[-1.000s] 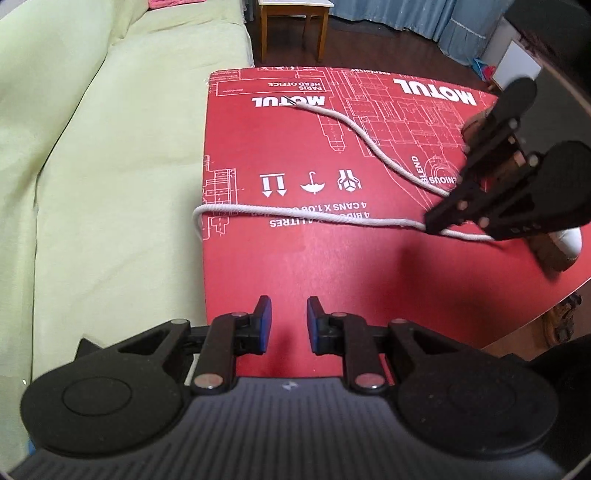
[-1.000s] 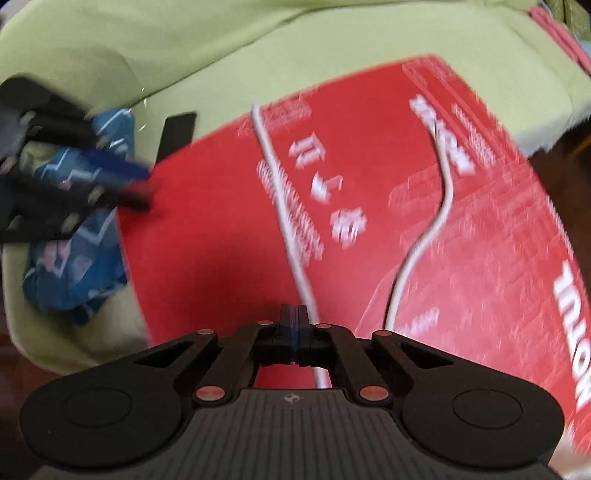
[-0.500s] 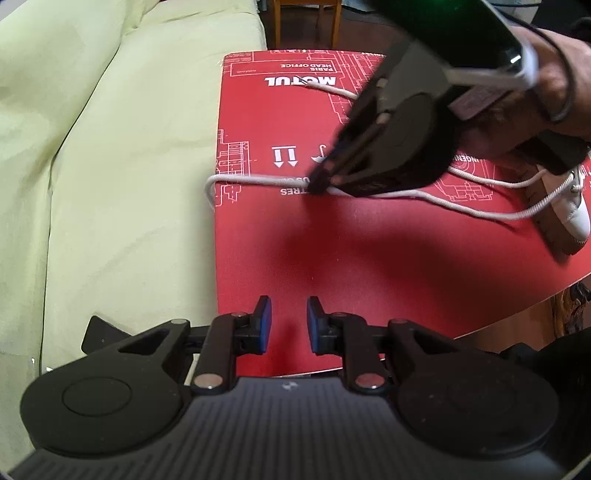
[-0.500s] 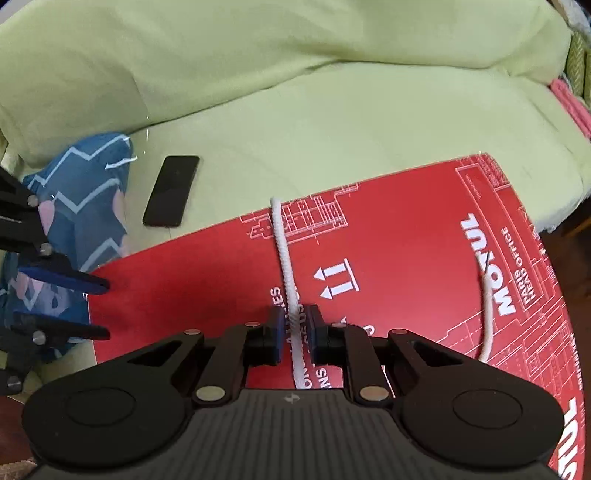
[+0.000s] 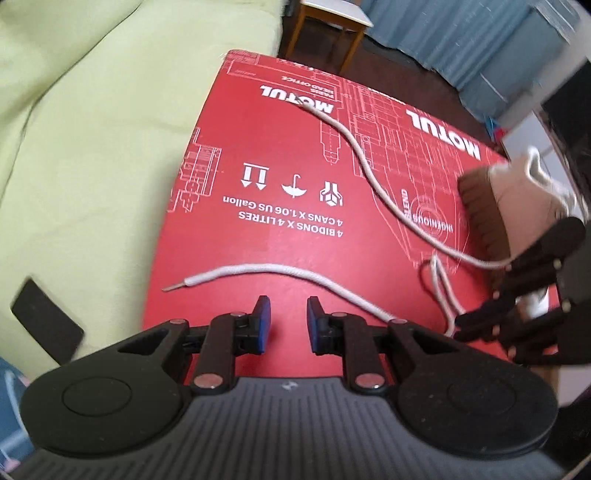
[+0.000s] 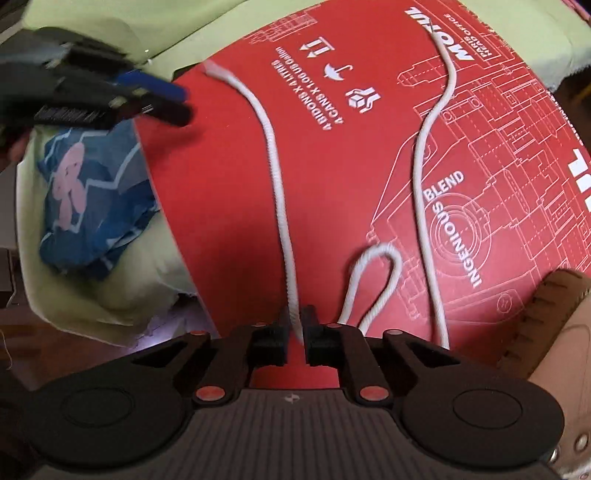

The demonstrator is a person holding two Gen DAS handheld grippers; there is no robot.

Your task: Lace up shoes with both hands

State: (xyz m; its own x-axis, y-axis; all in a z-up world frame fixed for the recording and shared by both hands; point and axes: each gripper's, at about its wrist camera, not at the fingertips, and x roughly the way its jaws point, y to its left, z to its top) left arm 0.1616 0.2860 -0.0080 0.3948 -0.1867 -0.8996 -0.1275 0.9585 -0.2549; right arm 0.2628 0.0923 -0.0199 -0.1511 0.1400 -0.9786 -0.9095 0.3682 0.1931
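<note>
A beige shoe (image 5: 517, 192) with a brown sole lies at the right edge of the red Motul cardboard (image 5: 295, 240); it also shows in the right wrist view (image 6: 565, 332). Two white lace ends run from it across the board. My right gripper (image 6: 295, 332) is shut on the near lace (image 6: 275, 177), with a small loop (image 6: 376, 266) beside it. It shows at the right of the left wrist view (image 5: 480, 328). My left gripper (image 5: 288, 323) is open and empty, just short of that lace (image 5: 258, 271). The far lace (image 5: 362, 162) lies loose.
The cardboard (image 6: 369, 166) rests on a light green sofa (image 5: 92, 147). A black phone (image 5: 46, 325) lies on the sofa at left. A blue patterned cloth (image 6: 92, 199) sits beyond the board's edge. A wooden stool (image 5: 332, 29) and blue curtain stand behind.
My right gripper pulled the near lace back toward the shoe, so its tip now lies on the board and a loop has formed. The left gripper stayed open and shifted its view.
</note>
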